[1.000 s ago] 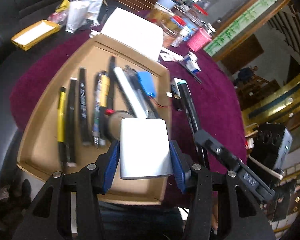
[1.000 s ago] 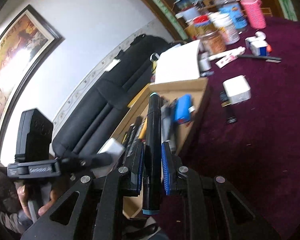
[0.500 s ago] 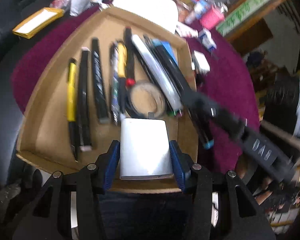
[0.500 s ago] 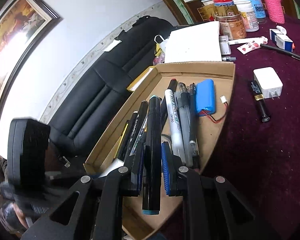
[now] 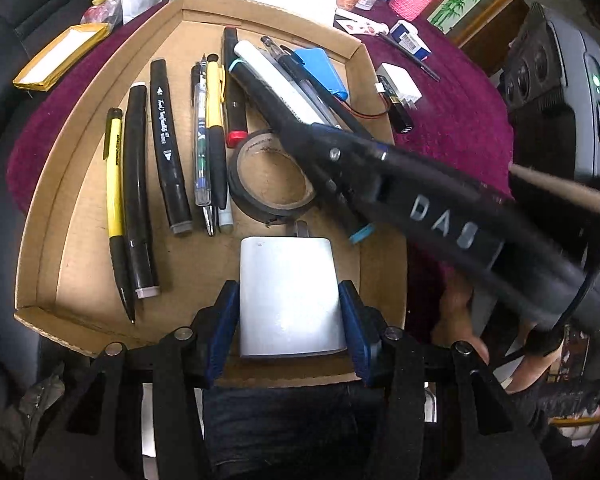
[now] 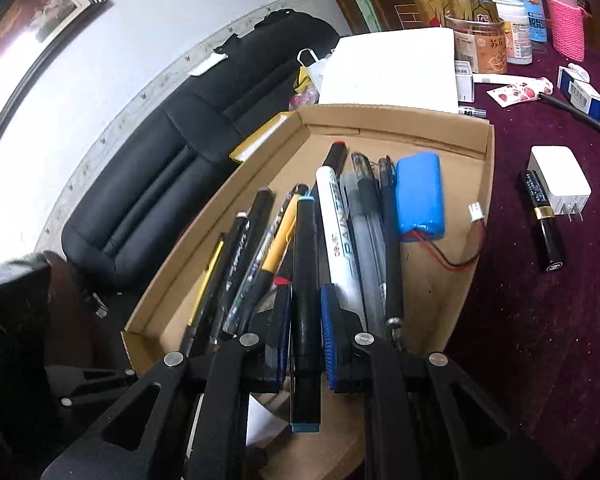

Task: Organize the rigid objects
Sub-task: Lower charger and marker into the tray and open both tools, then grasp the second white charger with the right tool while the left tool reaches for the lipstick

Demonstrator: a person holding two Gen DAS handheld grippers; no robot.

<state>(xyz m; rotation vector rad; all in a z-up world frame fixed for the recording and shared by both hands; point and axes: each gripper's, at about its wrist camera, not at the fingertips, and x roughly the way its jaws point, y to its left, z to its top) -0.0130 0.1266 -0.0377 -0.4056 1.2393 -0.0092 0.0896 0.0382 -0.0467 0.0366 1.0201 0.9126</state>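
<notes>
My left gripper (image 5: 288, 314) is shut on a white charger block (image 5: 286, 276), held low over the near end of the cardboard tray (image 5: 80, 120). In the tray lie several pens and markers in a row, a black tape roll (image 5: 272, 176) and a blue battery pack (image 5: 320, 68). My right gripper (image 6: 306, 304) reaches in from the right; its jaws are closing on a black marker with teal ends (image 6: 305, 248), which sits between the pads. That marker (image 5: 256, 88) hangs slanted above the tape roll and the white marker (image 6: 334, 216).
On the purple cloth right of the tray lie a second white charger (image 6: 560, 180) and a black lipstick tube (image 6: 548, 232). A white box (image 6: 392, 68), jars and a pink cup (image 6: 568, 20) stand behind. A yellow box (image 5: 60, 56) lies left; a black sofa (image 6: 180, 160) is beyond.
My left gripper has sunk toward the tray's near end with the charger. My right gripper has carried the black marker from beside the tray to above the pens and tape roll.
</notes>
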